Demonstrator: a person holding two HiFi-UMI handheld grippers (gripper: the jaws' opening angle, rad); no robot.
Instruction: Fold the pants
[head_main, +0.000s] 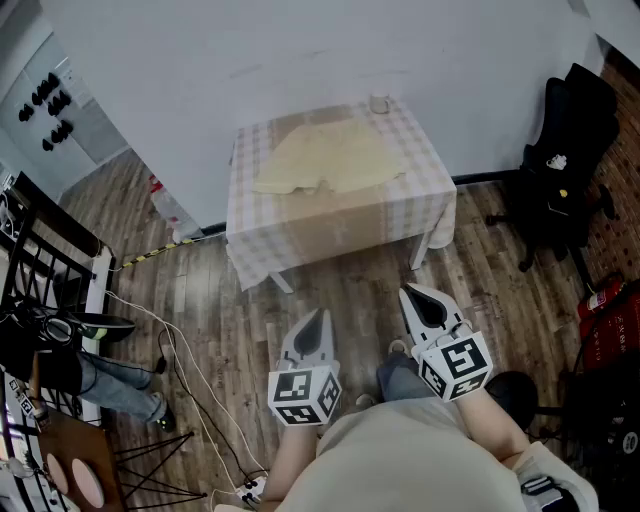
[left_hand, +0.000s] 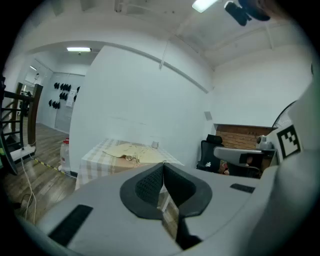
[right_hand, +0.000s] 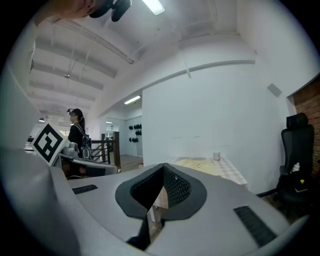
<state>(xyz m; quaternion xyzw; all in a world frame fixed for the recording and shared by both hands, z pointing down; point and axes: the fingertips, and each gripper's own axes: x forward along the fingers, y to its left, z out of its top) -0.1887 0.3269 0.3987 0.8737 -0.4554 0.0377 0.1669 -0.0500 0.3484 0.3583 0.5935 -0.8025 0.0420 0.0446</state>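
1. The pants (head_main: 325, 160), pale yellow, lie spread flat on the table (head_main: 340, 235) in the upper middle of my head view. The table wears a checked cloth and stands against a white wall (head_main: 300, 50).
2. A small cup (head_main: 380, 103) sits on the table's far edge, just past the pants and toward the upper right.
3. My left gripper (head_main: 320, 318) hangs over the wooden floor (head_main: 360, 285) in the lower middle of the frame, well apart from the table. Its marker cube (head_main: 303, 393) is the part nearest me.
4. In the left gripper view, the jaws of the left gripper (left_hand: 163, 164) are pressed together at the tips with nothing between them. The pants (left_hand: 127, 149) show beyond them on the table, left of centre.
5. My right gripper (head_main: 415, 298) is just to the right of the left one. It is also over bare floor, and its tips point toward the table's near right corner.
6. In the right gripper view, that gripper's (right_hand: 163, 166) jaws likewise meet at the tips and hold nothing. The pants (right_hand: 197, 164) and the cup (right_hand: 216, 156) lie beyond, right of centre.
7. A black office chair (head_main: 565, 150) stands at the upper right of the head view.
8. A person (head_main: 120, 388) in jeans is at the lower left edge of that view.
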